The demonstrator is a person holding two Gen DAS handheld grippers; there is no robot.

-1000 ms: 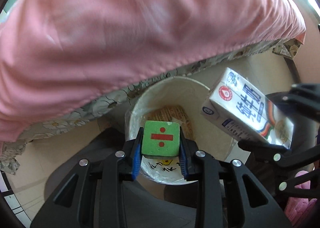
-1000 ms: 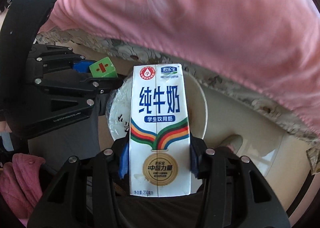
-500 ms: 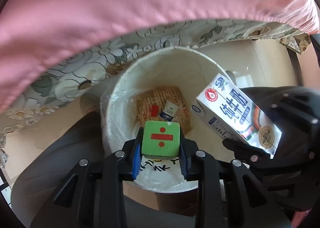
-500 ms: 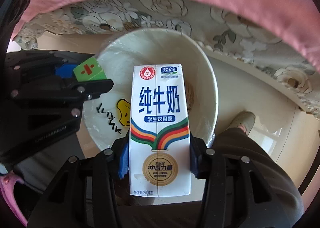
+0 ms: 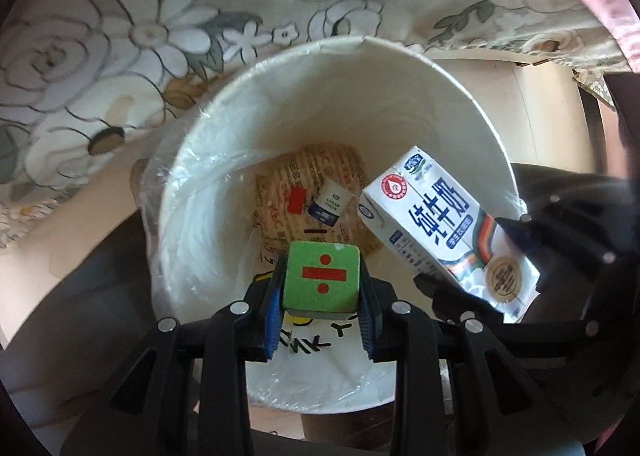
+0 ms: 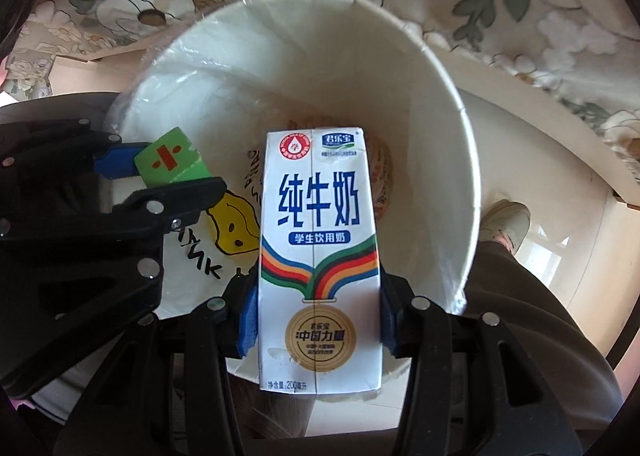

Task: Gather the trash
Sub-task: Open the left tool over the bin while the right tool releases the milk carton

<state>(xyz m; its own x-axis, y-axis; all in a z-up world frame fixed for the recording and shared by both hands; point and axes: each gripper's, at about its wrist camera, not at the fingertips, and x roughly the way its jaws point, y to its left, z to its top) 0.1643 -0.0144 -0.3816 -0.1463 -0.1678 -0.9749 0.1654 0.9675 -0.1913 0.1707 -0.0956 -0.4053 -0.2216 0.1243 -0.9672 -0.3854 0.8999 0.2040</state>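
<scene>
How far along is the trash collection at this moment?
Done: a printed wrapper and small packet lie in the white bin. In hand: left tongs grip a green block, right tongs a milk carton, above its opening. Left: releasing both.

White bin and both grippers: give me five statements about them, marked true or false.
1. The left gripper grips a green cube bearing a red division sign. True.
2. The right gripper is empty. False: its fingers clamp a milk carton.
3. The white bin already holds a brown printed wrapper. True.
4. The bin has no liner. False: clear plastic film lines it.
5. Both held items hang above the bin's opening. True.
</scene>
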